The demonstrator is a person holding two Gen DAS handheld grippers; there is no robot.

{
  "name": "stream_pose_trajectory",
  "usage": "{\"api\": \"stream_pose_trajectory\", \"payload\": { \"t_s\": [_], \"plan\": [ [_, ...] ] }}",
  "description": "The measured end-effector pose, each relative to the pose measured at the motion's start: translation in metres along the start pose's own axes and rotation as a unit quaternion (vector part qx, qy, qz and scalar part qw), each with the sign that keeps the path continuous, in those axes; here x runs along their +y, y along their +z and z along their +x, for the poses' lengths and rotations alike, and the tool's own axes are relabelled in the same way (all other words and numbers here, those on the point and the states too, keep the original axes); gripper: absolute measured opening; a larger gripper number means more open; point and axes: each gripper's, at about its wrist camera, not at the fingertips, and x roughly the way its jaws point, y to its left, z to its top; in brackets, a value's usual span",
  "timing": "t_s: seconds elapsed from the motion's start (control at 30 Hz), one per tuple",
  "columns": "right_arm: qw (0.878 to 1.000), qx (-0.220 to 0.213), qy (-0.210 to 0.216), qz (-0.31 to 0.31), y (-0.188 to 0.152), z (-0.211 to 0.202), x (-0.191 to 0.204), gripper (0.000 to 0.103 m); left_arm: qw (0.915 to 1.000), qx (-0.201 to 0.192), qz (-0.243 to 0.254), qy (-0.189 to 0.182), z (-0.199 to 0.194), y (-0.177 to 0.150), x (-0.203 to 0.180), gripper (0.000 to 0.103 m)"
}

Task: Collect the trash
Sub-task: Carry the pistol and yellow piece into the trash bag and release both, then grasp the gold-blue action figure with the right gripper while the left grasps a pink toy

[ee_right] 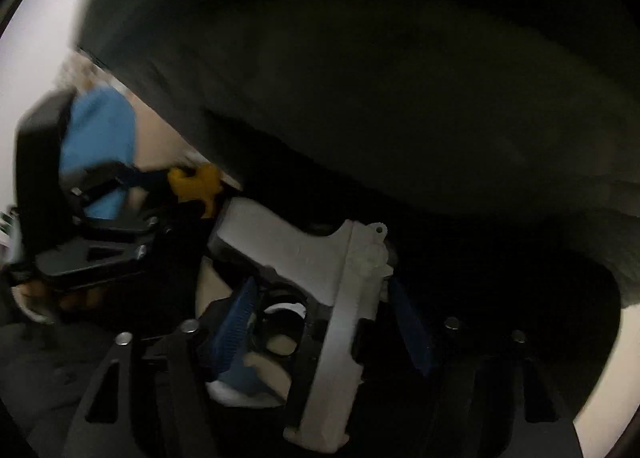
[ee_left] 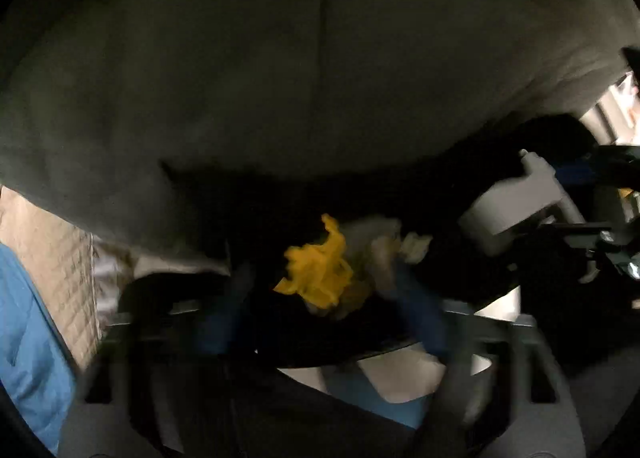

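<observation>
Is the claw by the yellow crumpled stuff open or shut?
Open. The left gripper has its blue fingers spread wide either side of the yellow crumpled scrap, not pressing it.

No legible text, label, brand, number or sign in either wrist view. Both views dark and motion-blurred.
</observation>
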Motion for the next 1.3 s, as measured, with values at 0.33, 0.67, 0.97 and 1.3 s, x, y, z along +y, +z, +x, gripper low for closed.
{"api": "stream_pose_trajectory", "payload": {
  "t_s": [0.33, 0.67, 0.97, 1.3],
  "plan": [
    [0.988, -0.103, 0.055, -0.100, -0.011, -0.134, 0.032, 0.078, 0.9994, 0.014, 0.028, -0.012, -0.027, -0.015, 0.001, 0.081],
    [0.952, -0.271, -0.131, -0.061, 0.210, -0.274, -0.082, 0.091, 0.9721, -0.215, 0.063, -0.068, -0.205, 0.036, -0.001, 0.090],
    [0.973, -0.166, -0.160, 0.011, 0.389, -0.203, -0.199, 0.085, 0.9653, -0.253, 0.027, -0.059, -0.222, 0.096, 0.002, 0.090],
    [0.981, -0.144, -0.132, 0.001, 0.348, -0.186, -0.190, 0.047, 0.9638, -0.262, 0.022, -0.046, -0.221, 0.192, -0.006, 0.090]
  ]
}}
